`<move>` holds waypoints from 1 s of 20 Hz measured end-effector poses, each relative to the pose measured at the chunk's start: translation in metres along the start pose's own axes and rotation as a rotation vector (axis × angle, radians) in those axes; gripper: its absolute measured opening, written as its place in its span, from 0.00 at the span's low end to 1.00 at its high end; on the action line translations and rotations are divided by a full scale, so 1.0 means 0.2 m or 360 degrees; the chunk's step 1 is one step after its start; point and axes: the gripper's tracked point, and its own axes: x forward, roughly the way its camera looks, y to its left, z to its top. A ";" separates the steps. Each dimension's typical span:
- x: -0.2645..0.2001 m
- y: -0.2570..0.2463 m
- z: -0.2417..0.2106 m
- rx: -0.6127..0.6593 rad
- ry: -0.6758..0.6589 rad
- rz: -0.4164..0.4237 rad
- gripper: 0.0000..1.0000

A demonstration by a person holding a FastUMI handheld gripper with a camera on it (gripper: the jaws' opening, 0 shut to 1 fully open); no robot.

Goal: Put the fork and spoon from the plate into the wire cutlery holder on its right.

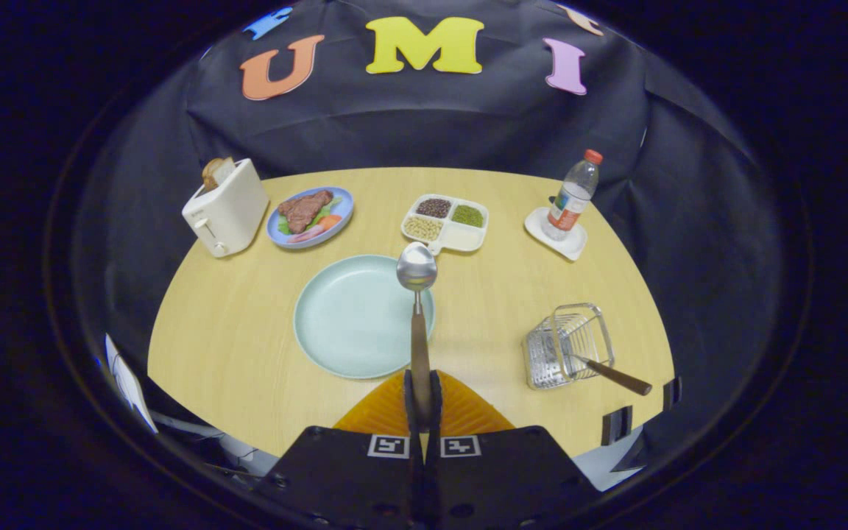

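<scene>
Item: steel spoon with brown wooden handle (418,309), clamped upright in the tongs (422,397).
Empty pale green round plate (343,324) just ahead; wire cutlery holder (567,344), ahead-right, already contains the brown-handled fork (615,375). Spoon remains.

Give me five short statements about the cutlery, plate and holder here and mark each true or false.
1. The gripper is shut on the spoon. True.
2. The green plate holds a fork. False: nothing lies on it.
3. A wooden-handled utensil already sits in the wire cutlery holder. True.
4. The holder stands left of the plate. False: it is on the right.
5. The water bottle lies on its side. False: it stands upright.
</scene>
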 end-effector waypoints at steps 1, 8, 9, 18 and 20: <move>-0.01 -0.06 0.00 0.0011 -0.0006 -0.0016 0.01; -0.07 -0.51 -0.14 0.0101 0.0004 -0.0132 0.01; -0.08 -0.55 -0.17 0.0115 0.0006 -0.0133 0.01; -0.11 -0.72 -0.34 0.0173 0.0070 -0.0155 0.00; -0.10 -0.74 -0.34 0.0197 0.0093 -0.0176 0.01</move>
